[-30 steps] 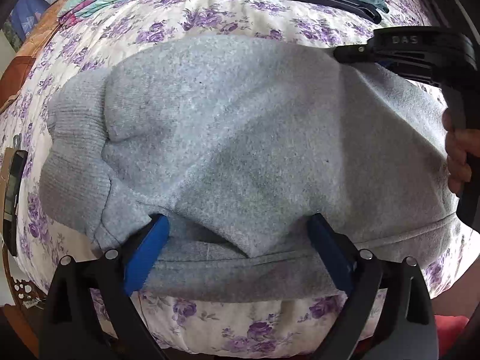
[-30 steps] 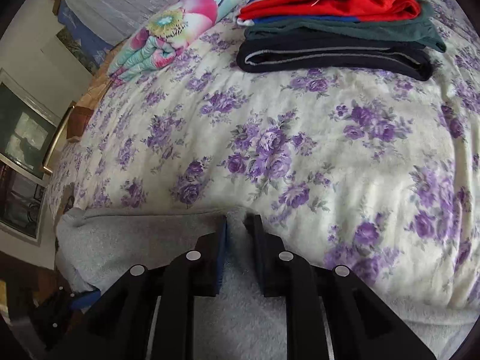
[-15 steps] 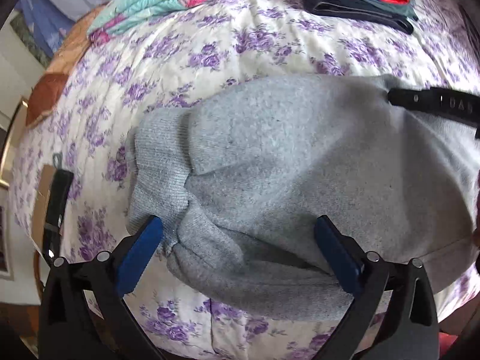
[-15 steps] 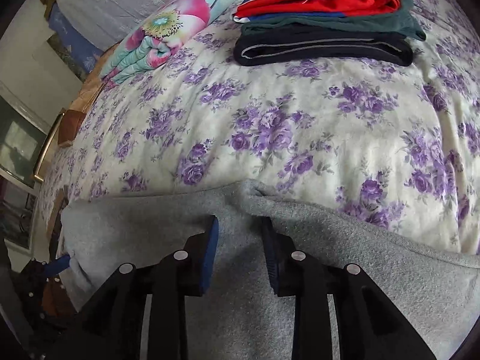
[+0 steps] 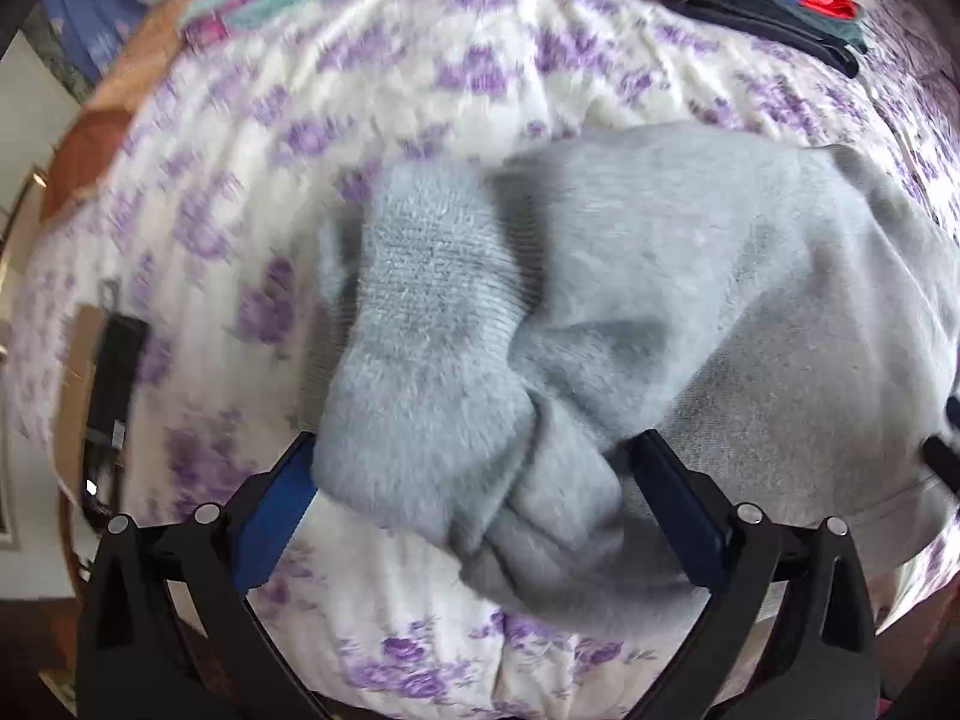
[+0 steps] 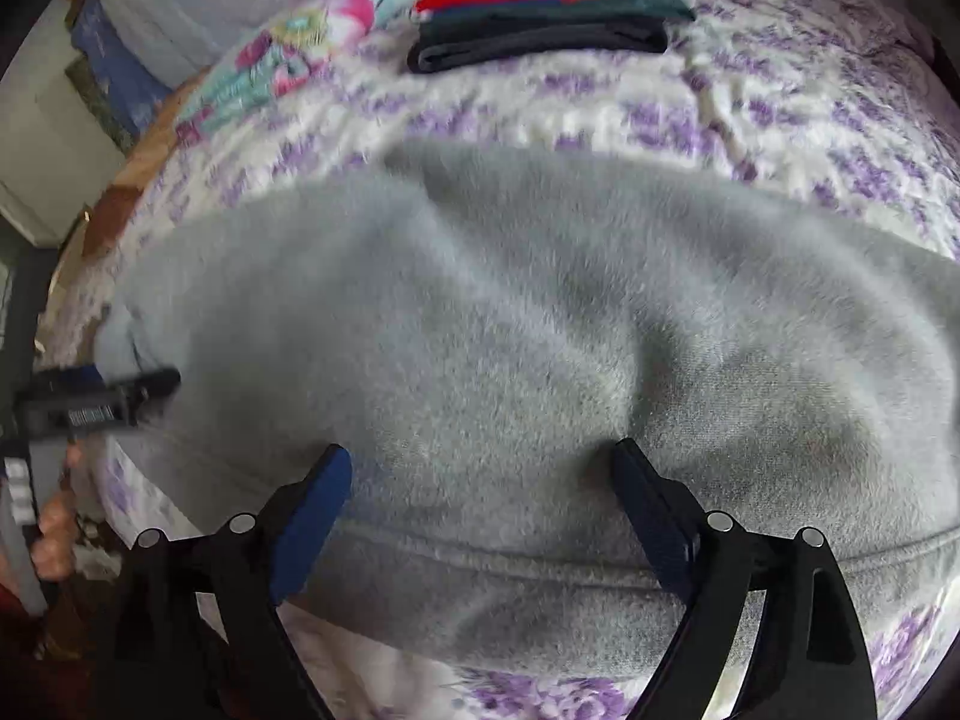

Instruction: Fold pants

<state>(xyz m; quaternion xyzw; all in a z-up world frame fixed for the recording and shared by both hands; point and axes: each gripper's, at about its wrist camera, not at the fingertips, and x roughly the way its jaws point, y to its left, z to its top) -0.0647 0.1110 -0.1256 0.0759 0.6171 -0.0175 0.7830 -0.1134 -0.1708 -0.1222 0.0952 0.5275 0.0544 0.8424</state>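
Gray pants [image 6: 510, 324] lying on the bed [image 6: 660, 114], near its front edge, folded over and bunched at the left end. Looks soft, thick and floppy, a bit heavy for cloth, not slippery. Bends anywhere, so no shape of its own.

Left hand-held gripper [image 5: 474, 504] wide apart over the bunched cuff end [image 5: 432, 300], cloth between the jaws but not pinched. Right hand-held gripper [image 6: 480, 510] just sprung wide, jaws over the flat gray middle by the seam, cloth under them, nothing held.

Best to pinch the thick ribbed cuff or the sewn waistband edge, both layers at once. Stack of folded clothes [image 6: 540, 18] sitting near the bed's far edge.
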